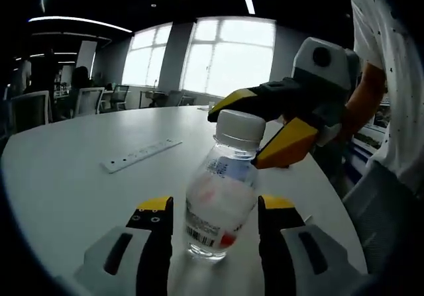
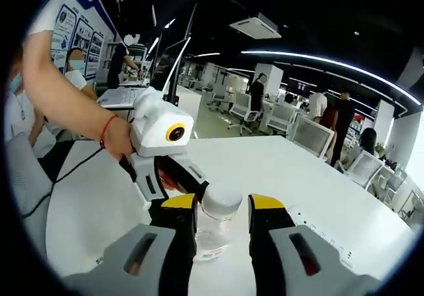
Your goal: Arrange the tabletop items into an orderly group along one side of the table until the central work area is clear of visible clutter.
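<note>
Yellow-tipped jaws of the left gripper stood apart either side of a clear water bottle upright on the white table, apparently steadying its body. At its white cap, the right gripper bracketed it without visibly pinching. Further off lay a power strip.

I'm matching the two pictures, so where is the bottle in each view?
Left gripper view: bottle at lower centre, between that hand-held gripper's jaws.
Right gripper view: bottle at lower centre, its white cap between the jaws.
Shared landmark: the white power strip on the table.
</note>
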A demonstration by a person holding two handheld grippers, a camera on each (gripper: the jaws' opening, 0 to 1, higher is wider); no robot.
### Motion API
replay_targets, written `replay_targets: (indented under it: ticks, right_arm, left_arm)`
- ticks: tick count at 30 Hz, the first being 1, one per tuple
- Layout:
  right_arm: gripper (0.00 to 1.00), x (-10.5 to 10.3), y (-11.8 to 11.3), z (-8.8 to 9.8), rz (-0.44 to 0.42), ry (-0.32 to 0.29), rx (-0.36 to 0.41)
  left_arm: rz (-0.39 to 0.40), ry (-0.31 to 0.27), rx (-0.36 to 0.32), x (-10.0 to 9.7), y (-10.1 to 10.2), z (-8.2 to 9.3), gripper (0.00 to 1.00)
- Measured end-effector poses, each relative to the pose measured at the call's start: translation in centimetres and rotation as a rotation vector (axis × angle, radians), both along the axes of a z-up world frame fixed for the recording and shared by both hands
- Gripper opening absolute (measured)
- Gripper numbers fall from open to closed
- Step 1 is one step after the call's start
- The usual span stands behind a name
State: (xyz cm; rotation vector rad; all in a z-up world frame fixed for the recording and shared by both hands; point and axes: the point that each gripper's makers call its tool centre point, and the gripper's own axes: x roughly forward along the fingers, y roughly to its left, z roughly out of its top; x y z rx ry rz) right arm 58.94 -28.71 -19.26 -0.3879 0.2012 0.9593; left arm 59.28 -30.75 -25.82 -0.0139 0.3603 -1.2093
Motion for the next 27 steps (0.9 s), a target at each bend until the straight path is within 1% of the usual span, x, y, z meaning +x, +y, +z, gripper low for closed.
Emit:
replay_targets:
  ticks: [7, 13, 15, 17, 19, 20, 23, 25, 27]
  right_arm:
    - [0.37, 0.2, -1.1, -0.3, -0.023, 0.033, 0.001]
    - [0.43, 0.2, -2.1, -0.5, -0.046, 0.084, 0.019]
    - [0.44, 0.3, -2.5, -0.6, -0.059, 0.107, 0.033]
    - [0.46, 0.3, -2.8, -0.6, -0.06, 0.114, 0.036]
    - [0.5, 0.1, -3.0, -0.8, -0.064, 0.141, 0.044]
    - [0.51, 0.1, -3.2, -0.8, -0.068, 0.156, 0.051]
    - [0.51, 0.0, -3.8, -0.9, -0.071, 0.172, 0.054]
    - [0.52, -0.3, -4.1, -0.9, -0.069, 0.183, 0.056]
    - [0.52, -0.8, -4.3, -1.2, -0.056, 0.199, 0.042]
  left_arm:
    - [0.008, 0.01, 0.007, -0.2, 0.2, 0.1, 0.56]
    - [0.022, 0.034, 0.01, -0.4, 0.5, 0.4, 0.6]
    - [0.025, 0.029, 0.013, -0.6, 0.7, 0.6, 0.61]
    - [0.034, 0.037, 0.01, -0.6, 1.0, 0.9, 0.62]
    - [0.038, 0.036, 0.01, -0.8, 1.1, 1.1, 0.64]
    - [0.044, 0.042, 0.013, -0.9, 1.2, 1.2, 0.65]
    - [0.058, 0.05, 0.02, -1.1, 1.6, 1.3, 0.67]
    - [0.069, 0.07, 0.019, -1.4, 1.8, 1.4, 0.69]
    - [0.075, 0.064, 0.021, -1.7, 2.0, 1.7, 0.69]
